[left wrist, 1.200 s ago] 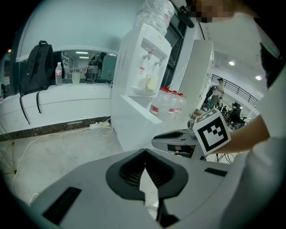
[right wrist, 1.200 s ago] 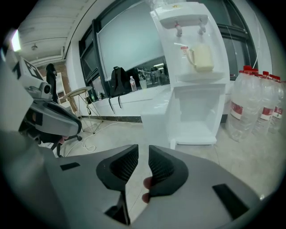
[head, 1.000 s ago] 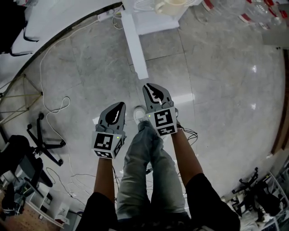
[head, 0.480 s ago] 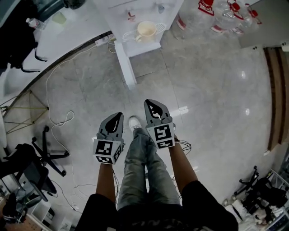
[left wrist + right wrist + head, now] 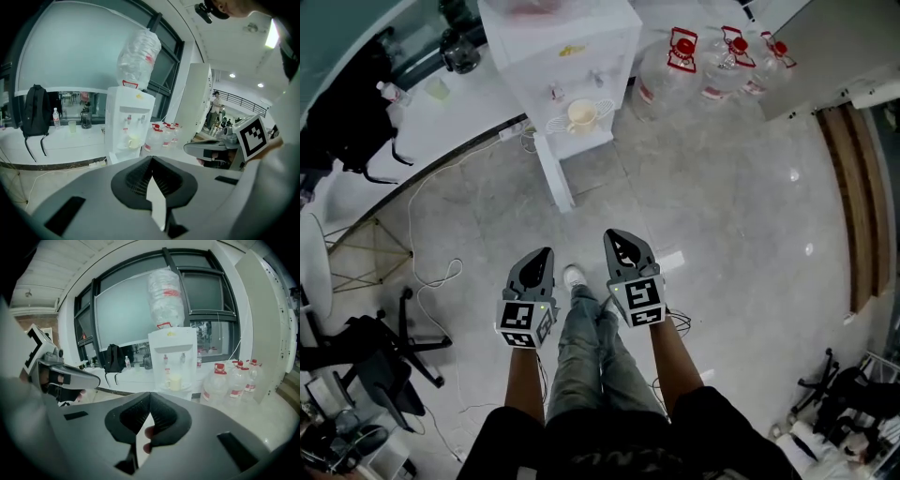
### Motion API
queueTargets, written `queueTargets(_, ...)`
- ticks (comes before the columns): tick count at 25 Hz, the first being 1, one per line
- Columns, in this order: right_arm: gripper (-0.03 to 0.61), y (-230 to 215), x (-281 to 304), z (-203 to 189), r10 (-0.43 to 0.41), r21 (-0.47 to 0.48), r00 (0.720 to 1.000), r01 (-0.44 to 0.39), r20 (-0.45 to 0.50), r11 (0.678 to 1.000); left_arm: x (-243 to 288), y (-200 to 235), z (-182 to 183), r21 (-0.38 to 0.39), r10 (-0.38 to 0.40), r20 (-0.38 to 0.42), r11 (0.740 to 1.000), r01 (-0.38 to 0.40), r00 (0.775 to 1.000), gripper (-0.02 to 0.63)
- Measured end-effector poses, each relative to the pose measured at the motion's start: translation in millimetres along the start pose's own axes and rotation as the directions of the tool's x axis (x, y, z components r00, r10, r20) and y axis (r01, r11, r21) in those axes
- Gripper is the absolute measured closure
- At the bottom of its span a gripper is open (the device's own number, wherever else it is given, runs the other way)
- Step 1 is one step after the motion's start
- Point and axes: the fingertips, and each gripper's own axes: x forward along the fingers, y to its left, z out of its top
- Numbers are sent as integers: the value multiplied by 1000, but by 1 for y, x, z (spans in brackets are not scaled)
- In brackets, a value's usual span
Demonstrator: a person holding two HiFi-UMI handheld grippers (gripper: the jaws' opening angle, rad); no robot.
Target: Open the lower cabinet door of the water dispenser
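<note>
**Both grippers shut and empty, dispenser well ahead**

I have the left gripper (image 5: 539, 258) and the right gripper (image 5: 622, 242) held out in front of me over bare floor, side by side and apart; each has its jaws closed tip to tip with nothing between them. In the right gripper view only a fingertip of the holding hand shows behind the gap.

The water dispenser (image 5: 567, 56) stands well apart from both, across the floor by the white counter (image 5: 441, 112); an upturned bottle (image 5: 138, 56) sits on its top, a pale mug (image 5: 581, 114) rests on its drip tray, and a cluster of spare water jugs (image 5: 680, 61) stands just beside it. The lower cabinet door (image 5: 553, 173) is under that tray. From my head view it reads as a narrow white slab running toward me, and I cannot tell whether that is the door seen edge-on and ajar or simply the cabinet's front.

I judge the door to be a light, stiff panel, smooth and glossy, so pads may slip on a flat face; it probably sits on a light catch. I would open one gripper and pinch the free vertical edge, or a recess if there is one, on the side away from the hinge. I would pull gently; the cabinet looks top-heavy under that bottle, and a jerk could rock it or unseat the mug.
</note>
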Motion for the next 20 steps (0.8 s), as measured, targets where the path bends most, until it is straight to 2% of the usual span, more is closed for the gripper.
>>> queueTargets(12,565,1,-99,84,-35,-5,994,36,106,999,-68,-48,87,67,8,118,998,-16,993,604)
queueTargets(20,565,0,-161,133,-69,-6,982,71,178,997,-114,-77,141,138,6,214,990,-36,977,603)
